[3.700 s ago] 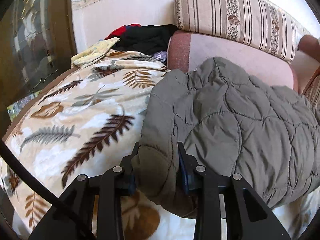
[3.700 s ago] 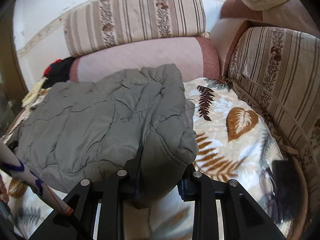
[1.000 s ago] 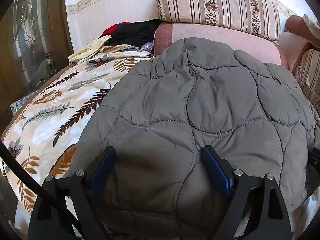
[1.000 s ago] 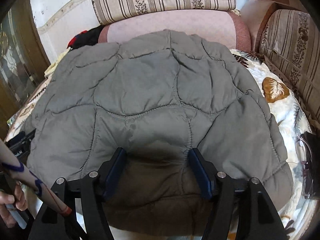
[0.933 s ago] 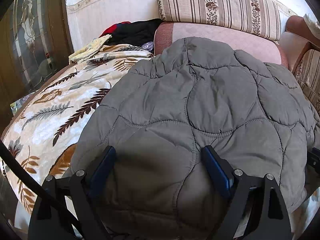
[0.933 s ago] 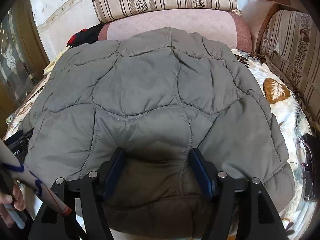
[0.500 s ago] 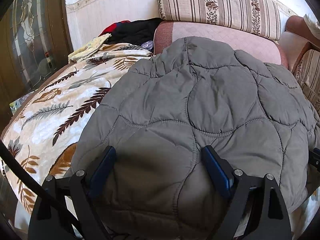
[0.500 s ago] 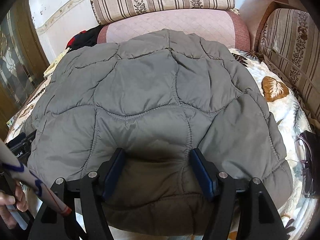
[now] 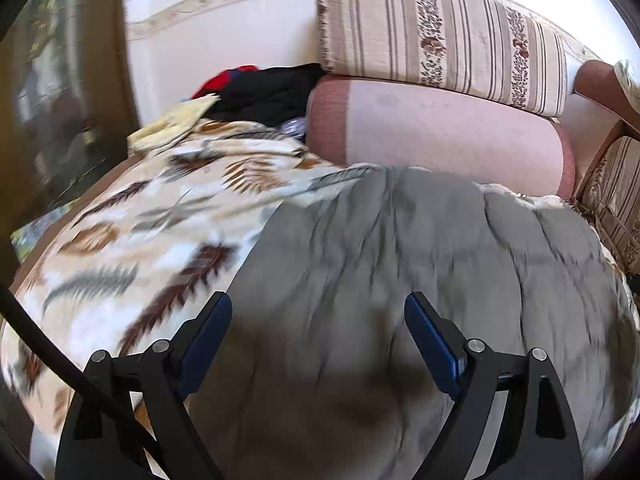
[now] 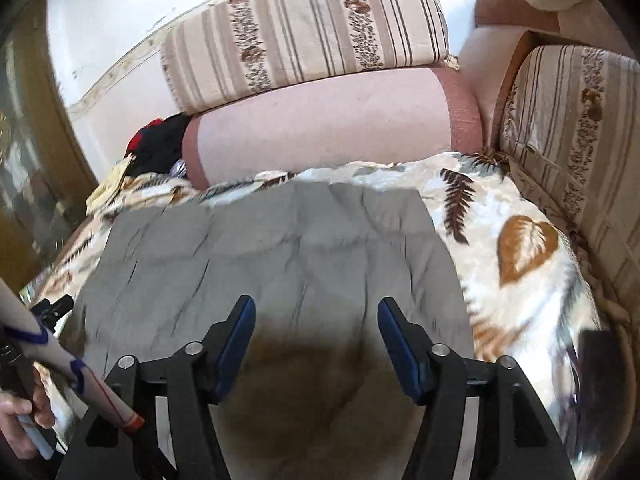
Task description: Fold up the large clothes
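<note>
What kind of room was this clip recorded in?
Most likely a home living room: striped sofa cushions, a pink bolster below them, and a leaf-print blanket spread over the seat under the grey quilted jacket.

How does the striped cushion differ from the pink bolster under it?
The striped cushion is patterned, beige with brown stripes and floral bands; the pink bolster is plain, with darker ends. The cushion is flatter and boxier and lies on top; the bolster is rounded and lies beneath. Both lie lengthwise against the wall behind the grey quilted jacket.
</note>
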The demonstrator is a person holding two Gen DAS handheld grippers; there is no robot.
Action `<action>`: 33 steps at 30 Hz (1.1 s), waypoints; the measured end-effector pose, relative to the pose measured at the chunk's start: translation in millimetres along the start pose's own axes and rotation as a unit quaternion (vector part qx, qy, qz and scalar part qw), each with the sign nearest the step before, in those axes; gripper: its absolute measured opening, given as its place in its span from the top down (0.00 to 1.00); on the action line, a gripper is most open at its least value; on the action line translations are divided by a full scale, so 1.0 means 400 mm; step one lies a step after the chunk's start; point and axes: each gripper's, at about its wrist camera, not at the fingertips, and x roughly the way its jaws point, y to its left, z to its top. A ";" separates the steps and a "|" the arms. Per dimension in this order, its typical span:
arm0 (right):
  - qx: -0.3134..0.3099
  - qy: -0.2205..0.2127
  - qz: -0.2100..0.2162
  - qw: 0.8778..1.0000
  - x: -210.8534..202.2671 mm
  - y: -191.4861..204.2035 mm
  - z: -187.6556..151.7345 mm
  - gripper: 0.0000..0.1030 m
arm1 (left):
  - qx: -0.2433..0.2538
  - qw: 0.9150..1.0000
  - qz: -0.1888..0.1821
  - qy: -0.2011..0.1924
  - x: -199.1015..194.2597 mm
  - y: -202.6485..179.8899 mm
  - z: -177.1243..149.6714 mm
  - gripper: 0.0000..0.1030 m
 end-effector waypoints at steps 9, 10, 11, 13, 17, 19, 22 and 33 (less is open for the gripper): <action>0.017 0.099 0.013 0.995 0.261 -0.042 0.151 0.35 | 0.054 0.991 0.012 0.124 0.290 -0.094 0.116 0.15; 0.004 0.119 -0.007 0.993 0.300 -0.043 0.154 0.35 | 0.051 0.989 0.011 0.135 0.310 -0.092 0.117 0.15; -0.004 0.139 -0.018 0.990 0.334 -0.049 0.155 0.35 | 0.045 0.988 0.017 0.144 0.333 -0.090 0.120 0.15; 0.011 0.163 -0.020 0.986 0.380 -0.074 0.148 0.35 | 0.034 0.986 0.031 0.163 0.376 -0.084 0.126 0.15; 0.052 0.194 -0.040 0.979 0.450 -0.131 0.153 0.35 | 0.013 0.979 0.030 0.200 0.434 -0.069 0.134 0.15; 0.051 0.186 -0.048 0.980 0.429 -0.129 0.159 0.37 | 0.009 0.983 0.022 0.183 0.402 -0.050 0.145 0.17; 0.046 0.134 -0.031 0.989 0.310 -0.118 0.165 0.38 | -0.016 0.991 0.010 0.132 0.298 0.012 0.154 0.18; 0.079 0.039 -0.018 0.996 -0.069 -0.158 -0.059 0.51 | -0.024 0.998 0.044 0.026 -0.052 0.130 -0.068 0.18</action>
